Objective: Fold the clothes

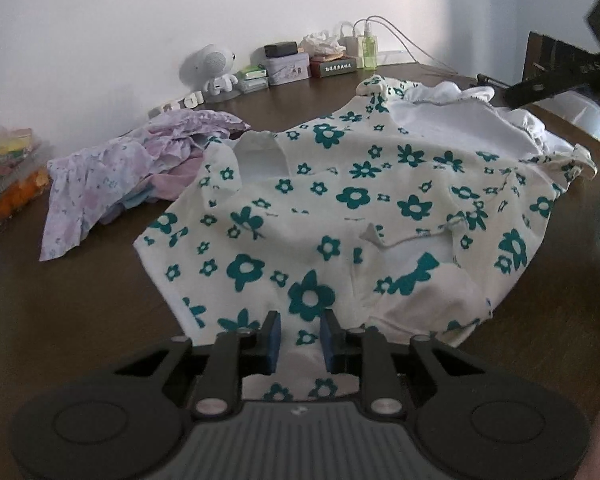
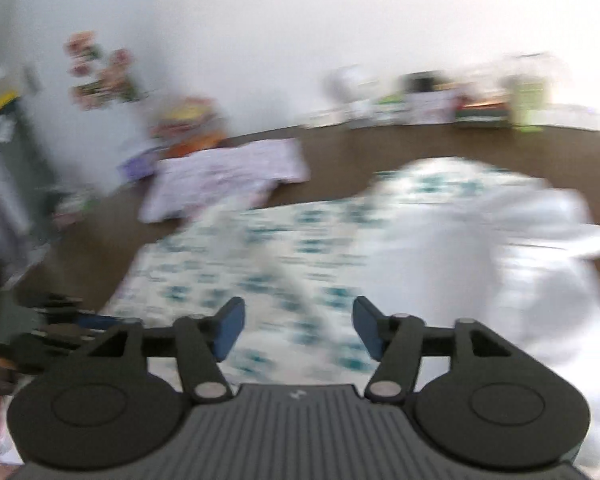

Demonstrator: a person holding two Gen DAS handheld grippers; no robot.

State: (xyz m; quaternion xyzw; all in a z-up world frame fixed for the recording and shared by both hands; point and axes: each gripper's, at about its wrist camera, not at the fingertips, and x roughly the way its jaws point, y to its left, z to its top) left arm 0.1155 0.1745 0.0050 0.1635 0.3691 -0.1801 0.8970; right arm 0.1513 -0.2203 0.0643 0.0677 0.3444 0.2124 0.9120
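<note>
A white garment printed with teal flowers (image 1: 340, 208) lay spread and rumpled over the middle of the dark brown surface (image 1: 80, 312), its near hem reaching the front edge under the left gripper (image 1: 300, 336). Its white lining showed at the far right end, bunched toward the right edge of the surface. The left gripper's jaws stood a narrow gap apart, with the hem of the flowered garment running between the blue pads (image 1: 274, 340); the cloth looked loose there rather than pinched, so the jaws read as released.

The right wrist view was badly smeared by motion. In it the right gripper (image 2: 299, 330) hung above the same garment (image 2: 300, 248) with its jaws spread wide and nothing between them; the cloth below was probably not touched by them, though the blur made that hard to judge. In the left wrist view a dark bar at the right edge, over the far end of the garment, seemed to be part of that gripper.

A crumpled lilac floral garment (image 1: 132, 168) lay just beside the flowered one, toward the left edge. Along the back edge, against the white wall, stood a small white figurine (image 1: 212, 72), a patterned tin (image 1: 288, 70), a dark red box (image 1: 334, 67) and a green bottle (image 1: 369, 50). Bright packets (image 1: 8, 176) sat at the far left edge.
</note>
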